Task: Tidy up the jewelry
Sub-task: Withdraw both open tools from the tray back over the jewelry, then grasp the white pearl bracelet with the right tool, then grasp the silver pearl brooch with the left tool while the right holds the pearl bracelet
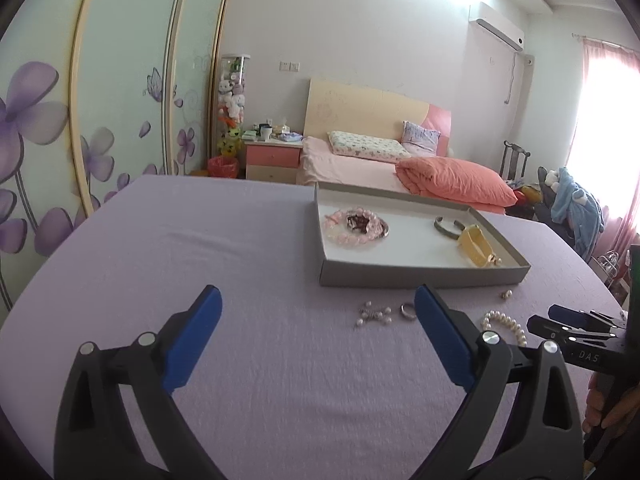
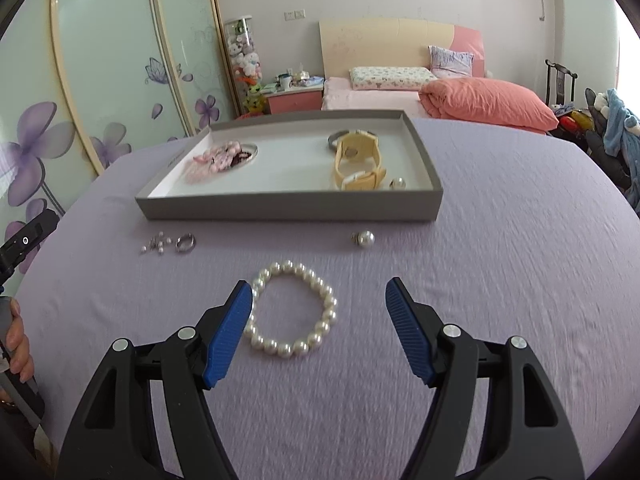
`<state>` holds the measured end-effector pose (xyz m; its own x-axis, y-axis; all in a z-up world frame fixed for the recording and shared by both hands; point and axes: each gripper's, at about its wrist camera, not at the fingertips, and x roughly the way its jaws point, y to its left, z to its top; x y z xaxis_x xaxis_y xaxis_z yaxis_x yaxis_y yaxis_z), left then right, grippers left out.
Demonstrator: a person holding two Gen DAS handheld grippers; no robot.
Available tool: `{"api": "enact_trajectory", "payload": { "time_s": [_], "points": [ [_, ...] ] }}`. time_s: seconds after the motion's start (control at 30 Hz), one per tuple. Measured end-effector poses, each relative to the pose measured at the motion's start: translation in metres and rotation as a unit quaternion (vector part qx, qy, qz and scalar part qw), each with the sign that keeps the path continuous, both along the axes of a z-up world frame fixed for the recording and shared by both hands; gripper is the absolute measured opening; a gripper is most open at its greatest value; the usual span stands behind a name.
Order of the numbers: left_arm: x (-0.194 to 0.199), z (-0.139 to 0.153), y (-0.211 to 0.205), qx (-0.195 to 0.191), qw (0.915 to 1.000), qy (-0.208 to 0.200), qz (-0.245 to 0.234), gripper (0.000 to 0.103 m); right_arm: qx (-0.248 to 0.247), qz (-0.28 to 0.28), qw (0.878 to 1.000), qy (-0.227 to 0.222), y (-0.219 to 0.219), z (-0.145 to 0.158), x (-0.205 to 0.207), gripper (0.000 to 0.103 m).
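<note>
A grey tray [image 2: 288, 212] [image 1: 420, 276] on the lilac cloth holds pink bead bracelets [image 2: 218, 158] [image 1: 354, 226], a metal bangle [image 1: 450, 226], a yellow watch [image 2: 358, 160] [image 1: 476, 246] and a pearl earring [image 2: 398, 183]. In front of it lie a pearl bracelet [image 2: 294, 310] [image 1: 506, 326], a silver ring [image 2: 186, 242] [image 1: 408, 311], a small pearl piece [image 2: 156, 244] [image 1: 374, 315] and a pearl earring [image 2: 364, 239] [image 1: 507, 294]. My right gripper [image 2: 319, 292] is open, with the pearl bracelet between its fingers, against the left one. My left gripper [image 1: 318, 300] is open and empty.
The table [image 2: 520, 280] is covered with lilac cloth. Behind it stand a bed with an orange duvet [image 1: 452, 182], a pink nightstand [image 1: 274, 156] and a flowered wardrobe [image 1: 60, 120]. A chair with clothes [image 1: 568, 200] is at the right.
</note>
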<state>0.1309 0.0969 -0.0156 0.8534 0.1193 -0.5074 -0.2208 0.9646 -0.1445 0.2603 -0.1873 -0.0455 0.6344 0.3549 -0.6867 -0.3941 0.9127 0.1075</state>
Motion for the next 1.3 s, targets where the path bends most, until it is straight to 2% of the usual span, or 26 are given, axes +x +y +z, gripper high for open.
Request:
{"api": "enact_trajectory", "payload": {
  "time_s": [0.17,0.3,0.53,0.6,0.8,1.1,1.13,1.2,1.3],
  "points": [
    [-0.001,-0.005,-0.003,0.013,0.9998,-0.012,-0.003,0.097,-0.014,-0.005,1.000,0.019,0.000,-0.007,0.006,0.060],
    [0.001,-0.012,-0.005,0.021,0.9997,-0.007,-0.006,0.097,-0.026,-0.005,0.999,0.029,0.004,-0.013,0.007,0.055],
    [0.003,-0.014,-0.006,0.019,0.9998,-0.006,-0.009,0.097,-0.049,-0.002,0.998,0.043,0.014,-0.020,0.014,0.046],
    [0.002,-0.013,-0.005,0.019,0.9998,-0.007,-0.009,0.097,-0.058,0.000,0.997,0.048,0.017,-0.022,0.016,0.040],
    [0.003,-0.013,-0.006,0.018,0.9998,-0.005,-0.009,0.099,-0.064,0.005,0.997,0.046,0.021,-0.023,0.018,0.033],
    [0.005,-0.012,-0.009,0.023,0.9997,0.001,-0.011,0.100,-0.068,0.014,0.997,0.043,0.023,-0.022,0.021,0.032],
    [0.006,-0.012,-0.009,0.023,0.9997,0.003,-0.011,0.100,-0.067,0.016,0.997,0.042,0.023,-0.021,0.021,0.030],
    [0.007,-0.012,-0.010,0.022,0.9997,0.006,-0.010,0.100,-0.067,0.021,0.997,0.041,0.023,-0.021,0.020,0.015],
    [0.008,-0.013,-0.010,0.022,0.9996,0.010,-0.010,0.100,-0.065,0.022,0.997,0.040,0.022,-0.021,0.018,0.010]
  ]
}}
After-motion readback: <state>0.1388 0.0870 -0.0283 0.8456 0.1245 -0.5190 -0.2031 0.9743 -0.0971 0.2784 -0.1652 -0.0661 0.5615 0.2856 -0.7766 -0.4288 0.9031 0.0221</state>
